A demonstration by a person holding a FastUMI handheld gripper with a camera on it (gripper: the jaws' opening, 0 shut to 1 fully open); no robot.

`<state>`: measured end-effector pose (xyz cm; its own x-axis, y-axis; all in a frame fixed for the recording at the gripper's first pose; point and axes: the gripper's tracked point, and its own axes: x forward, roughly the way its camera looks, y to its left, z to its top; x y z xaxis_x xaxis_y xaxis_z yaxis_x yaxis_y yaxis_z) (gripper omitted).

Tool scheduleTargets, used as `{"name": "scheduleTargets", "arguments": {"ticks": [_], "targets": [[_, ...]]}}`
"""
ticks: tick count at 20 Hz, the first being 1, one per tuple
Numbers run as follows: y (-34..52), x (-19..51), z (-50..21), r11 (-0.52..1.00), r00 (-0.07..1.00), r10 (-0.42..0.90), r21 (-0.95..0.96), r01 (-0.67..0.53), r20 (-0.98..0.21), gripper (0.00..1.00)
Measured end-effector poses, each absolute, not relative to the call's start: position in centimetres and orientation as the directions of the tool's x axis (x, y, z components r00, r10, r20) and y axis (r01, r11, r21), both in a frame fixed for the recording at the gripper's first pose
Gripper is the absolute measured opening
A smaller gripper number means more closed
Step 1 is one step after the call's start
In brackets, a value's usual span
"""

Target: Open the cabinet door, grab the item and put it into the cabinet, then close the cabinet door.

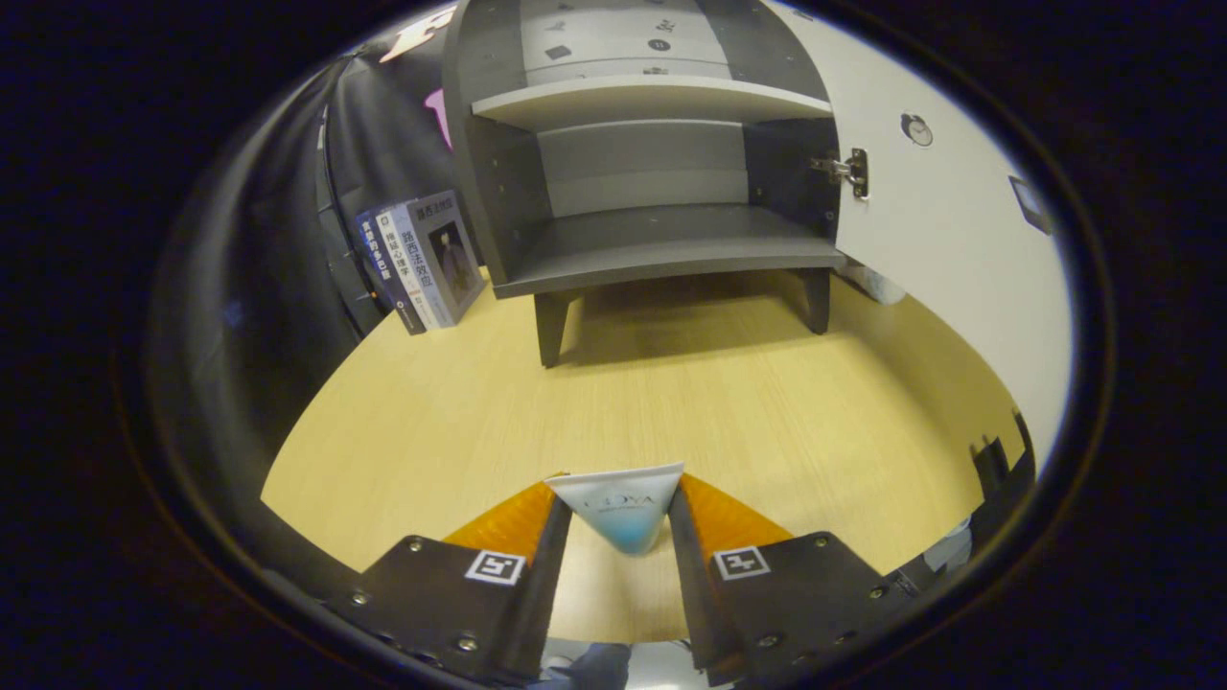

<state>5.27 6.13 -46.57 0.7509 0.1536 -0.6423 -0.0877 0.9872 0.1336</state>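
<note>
Two fingers of gripper clamped on tube, cabinet open ahead. Risk: slim tube slipping out, or striking lower shelf edge.

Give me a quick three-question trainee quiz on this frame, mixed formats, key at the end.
1. True or false: the white door of the grey wooden cabinet stands open.
2. What is between the fingers of the gripper? A) a book B) a white and blue squeeze tube C) nothing
3. Fill in: the row of upright books stands on the light wooden table beside the cabinet's ____ side, the one away from the door hinge.

Key
1. True; both shelves are exposed and hold nothing.
2. B; both fingers press on the tube, held above the table.
3. Left, as seen along the gripper.
</note>
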Motion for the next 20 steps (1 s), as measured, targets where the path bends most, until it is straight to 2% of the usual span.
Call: {"name": "scheduleTargets", "arguments": {"ticks": [6,14,20], "targets": [[5.3,7.7,-38.1,0.983,0.816,0.177,0.144,-0.116,-0.551,0.57],[3.8,14.1,-22.4,0.978,0.927,0.195,0.138,-0.158,-0.321,0.57],[3.3,22.0,-12.4,0.975,0.970,0.207,0.106,-0.194,-0.126,0.57]]}}
